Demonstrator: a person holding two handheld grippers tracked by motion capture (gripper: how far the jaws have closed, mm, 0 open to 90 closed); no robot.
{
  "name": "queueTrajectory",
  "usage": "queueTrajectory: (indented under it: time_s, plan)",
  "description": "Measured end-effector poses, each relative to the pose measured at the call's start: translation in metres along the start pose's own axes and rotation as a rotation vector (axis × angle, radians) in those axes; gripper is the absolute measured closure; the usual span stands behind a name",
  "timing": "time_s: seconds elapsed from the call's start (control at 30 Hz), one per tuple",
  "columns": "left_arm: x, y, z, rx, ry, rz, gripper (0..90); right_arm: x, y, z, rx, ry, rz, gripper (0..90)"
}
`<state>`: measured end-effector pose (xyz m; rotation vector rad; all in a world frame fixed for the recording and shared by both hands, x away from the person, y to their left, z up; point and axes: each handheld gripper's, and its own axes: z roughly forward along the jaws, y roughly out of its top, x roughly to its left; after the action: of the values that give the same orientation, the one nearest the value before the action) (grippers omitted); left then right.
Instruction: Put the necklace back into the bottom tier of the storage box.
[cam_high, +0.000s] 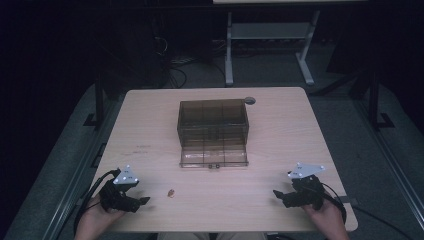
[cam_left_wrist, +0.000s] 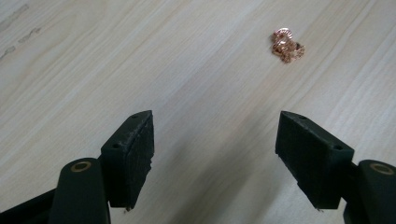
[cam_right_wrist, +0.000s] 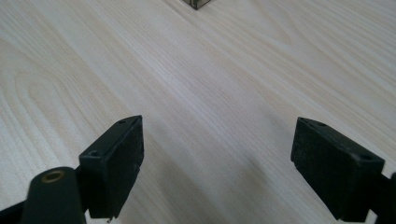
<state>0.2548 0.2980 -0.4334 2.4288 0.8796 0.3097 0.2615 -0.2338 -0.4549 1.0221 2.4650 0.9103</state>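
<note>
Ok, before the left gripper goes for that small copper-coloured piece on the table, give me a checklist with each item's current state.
1. Left gripper open: ok, jaws wide apart.
2. Small copper-coloured metal piece free on the light wooden table: ok, nothing touches it.
3. Piece lined up between the jaws: not ok, it lies ahead and off toward the right jaw.
4. Right gripper open and empty: ok.
5. Smoky transparent plastic compartment box open: ok, lid folded flat in front.
6. Compartments empty: cannot tell.
</note>
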Motion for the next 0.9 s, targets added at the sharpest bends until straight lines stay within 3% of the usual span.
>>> queueTrajectory:
  time_s: [0.03, 0.5, 0.9]
  plan:
    - [0.0, 0.001, 0.0, -0.001, 0.002, 0.015, 28.0, 0.0, 0.0, 0.0, -0.003, 0.0, -0.003, 16.6]
    - [-0.005, 0.004, -0.002, -0.015, -0.008, 0.042, 28.1, 0.004, 0.004, -0.001, -0.001, -0.011, -0.017, 16.6]
    - [-0.011, 0.019, 0.004, -0.014, -0.034, 0.079, 28.2, 0.004, 0.004, -0.001, 0.003, -0.008, -0.02, 16.6]
